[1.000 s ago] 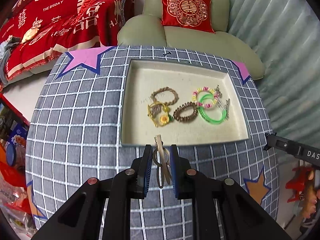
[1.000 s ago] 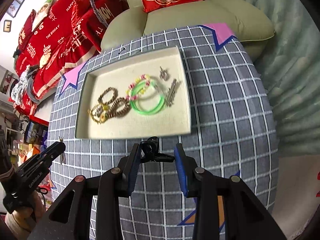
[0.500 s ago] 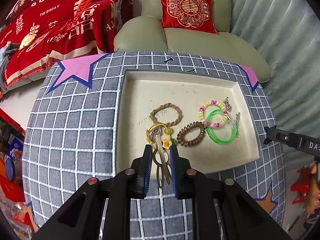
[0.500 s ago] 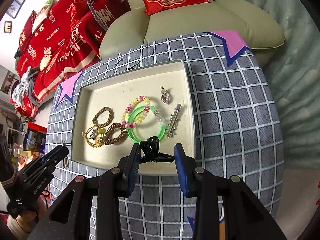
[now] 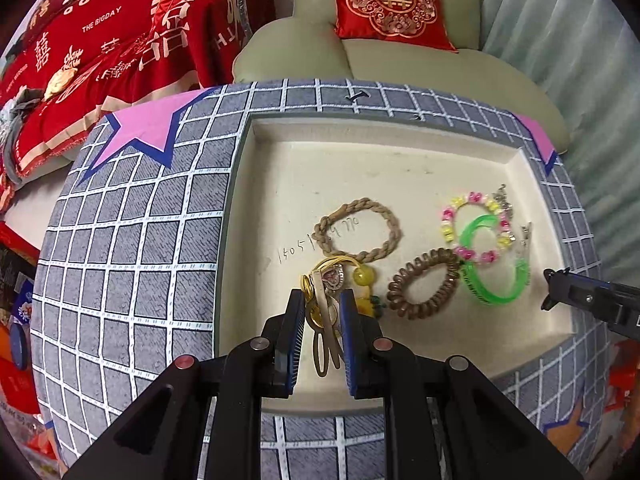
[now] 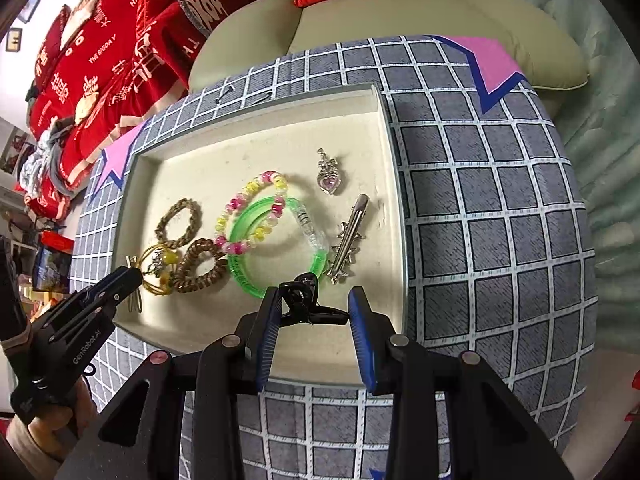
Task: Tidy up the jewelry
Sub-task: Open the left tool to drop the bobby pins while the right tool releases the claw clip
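Note:
A cream tray (image 5: 360, 168) (image 6: 280, 136) lies on the grey checked tablecloth. My left gripper (image 5: 319, 308) is shut on a bronze hair clip (image 5: 326, 344) and holds it over the tray's near left part, above a yellow hair tie with charms (image 5: 340, 276). My right gripper (image 6: 314, 312) is shut on a black claw clip (image 6: 308, 308) over the tray's near edge, just before a green bangle (image 6: 260, 256). In the tray also lie a braided brown tie (image 5: 358, 230), a brown coil tie (image 5: 424, 284), a beaded bracelet (image 6: 252, 208), a heart pendant (image 6: 330, 178) and a silver clip (image 6: 348, 240).
A beige armchair (image 5: 400, 64) with a red cushion (image 5: 390, 0) stands behind the table. Red bedding (image 5: 100, 40) is at the far left. Two small black pins (image 6: 244, 94) lie on the cloth behind the tray. Pink star patches (image 5: 148, 128) mark the cloth's corners.
Both grippers have moved forward from before the tray's near edge to over the tray, each still holding its clip.

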